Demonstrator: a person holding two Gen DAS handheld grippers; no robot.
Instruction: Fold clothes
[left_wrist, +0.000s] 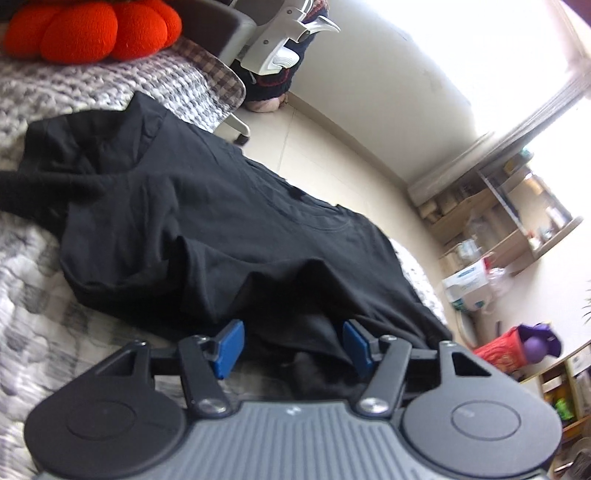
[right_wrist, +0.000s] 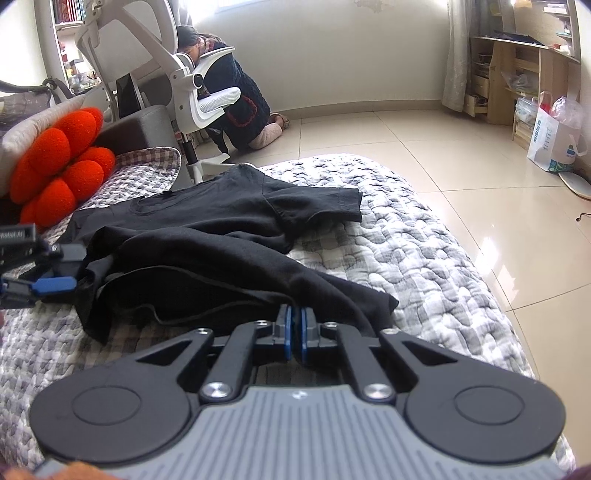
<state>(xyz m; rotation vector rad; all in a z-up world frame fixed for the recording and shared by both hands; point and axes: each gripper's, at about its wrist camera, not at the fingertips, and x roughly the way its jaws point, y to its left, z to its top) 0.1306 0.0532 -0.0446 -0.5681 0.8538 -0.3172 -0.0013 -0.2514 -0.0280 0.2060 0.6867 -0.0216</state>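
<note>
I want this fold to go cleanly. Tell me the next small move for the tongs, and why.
Probably close the left tongs on the black T-shirt hem. They stand open with the cloth's edge between their blue pads, while the right tongs are already shut on the hem, so both corners can lift together.

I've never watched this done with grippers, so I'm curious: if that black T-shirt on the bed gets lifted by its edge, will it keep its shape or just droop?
Probably droop: the black T-shirt already lies in soft wrinkles and folds on the quilt. It looks thin and light, so the right gripper, pinched on its hem, should lift it easily. It may drag rather than slide, since the quilt is bumpy.
</note>
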